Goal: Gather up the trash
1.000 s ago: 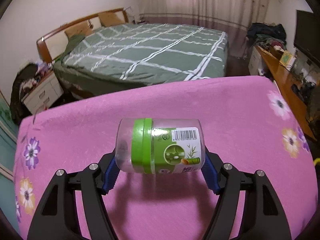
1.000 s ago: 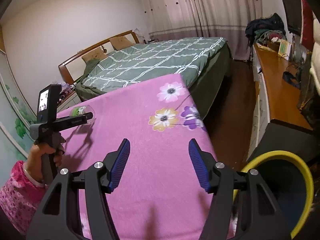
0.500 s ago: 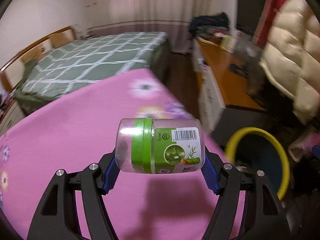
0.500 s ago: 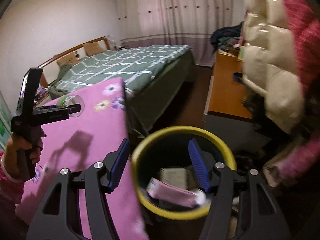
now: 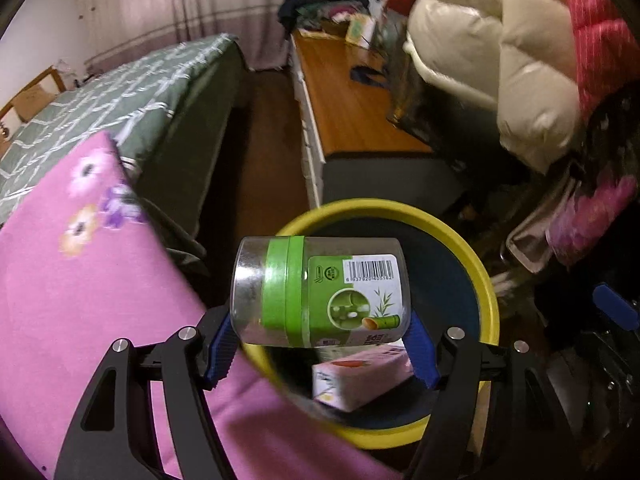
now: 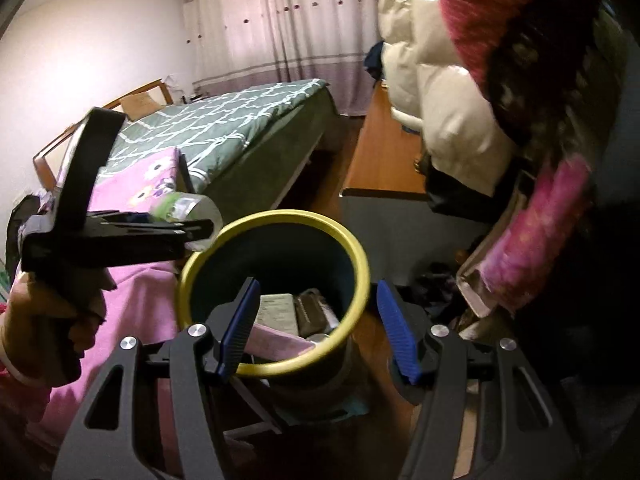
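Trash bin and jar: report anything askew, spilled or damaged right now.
Nothing stands out. The jar lies sideways in the left gripper, lid on, looking intact, over the yellow-rimmed bin. The bin stands upright with a pink carton and other trash inside; nothing visibly spilled around it. The right gripper hangs open and empty.

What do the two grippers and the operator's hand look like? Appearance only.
Both grippers, left gripper and right gripper, match: matte black slotted arms with silver screw heads, and ribbed blue pads on the jaws. No cables visible. From the right wrist view, a bare hand shows a pink sleeve with a white cuff.
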`<move>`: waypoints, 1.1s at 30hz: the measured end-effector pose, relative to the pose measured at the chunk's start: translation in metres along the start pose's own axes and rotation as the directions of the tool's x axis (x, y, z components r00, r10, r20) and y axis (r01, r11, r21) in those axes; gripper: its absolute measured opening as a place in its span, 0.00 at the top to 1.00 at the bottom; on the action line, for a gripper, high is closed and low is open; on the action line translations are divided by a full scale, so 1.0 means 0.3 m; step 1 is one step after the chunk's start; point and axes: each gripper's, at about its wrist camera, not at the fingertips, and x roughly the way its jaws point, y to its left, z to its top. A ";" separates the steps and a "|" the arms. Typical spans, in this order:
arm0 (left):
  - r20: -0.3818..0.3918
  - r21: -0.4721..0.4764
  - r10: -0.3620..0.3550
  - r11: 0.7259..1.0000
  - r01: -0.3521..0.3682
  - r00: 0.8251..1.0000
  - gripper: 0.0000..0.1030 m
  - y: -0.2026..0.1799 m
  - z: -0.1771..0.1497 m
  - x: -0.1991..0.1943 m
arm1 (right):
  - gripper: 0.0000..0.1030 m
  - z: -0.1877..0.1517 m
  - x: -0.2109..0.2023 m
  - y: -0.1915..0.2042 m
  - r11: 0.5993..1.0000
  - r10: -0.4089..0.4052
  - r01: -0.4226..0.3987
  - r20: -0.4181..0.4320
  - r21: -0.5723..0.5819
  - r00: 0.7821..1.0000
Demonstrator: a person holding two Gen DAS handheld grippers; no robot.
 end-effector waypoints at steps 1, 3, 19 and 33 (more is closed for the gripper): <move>-0.019 0.009 -0.005 1.000 0.006 1.000 0.32 -0.023 0.003 0.020 | 0.44 -0.005 -0.001 -0.008 1.000 -0.002 0.002 -0.001 0.005 1.000; -0.045 0.018 -0.009 1.000 0.010 0.999 0.32 -0.048 0.013 0.053 | 0.44 -0.016 -0.005 -0.034 1.000 -0.005 0.005 0.000 0.019 1.000; 0.089 -0.051 0.045 0.998 -0.040 0.995 0.05 0.005 -0.034 -0.171 | 0.43 -0.039 -0.061 -0.027 0.999 0.008 -0.008 0.004 0.033 1.000; 0.260 -0.347 0.462 0.864 -0.364 0.848 0.05 0.365 -0.530 -0.849 | 0.38 -0.020 -0.150 0.209 0.985 0.142 -0.137 0.041 -0.102 0.989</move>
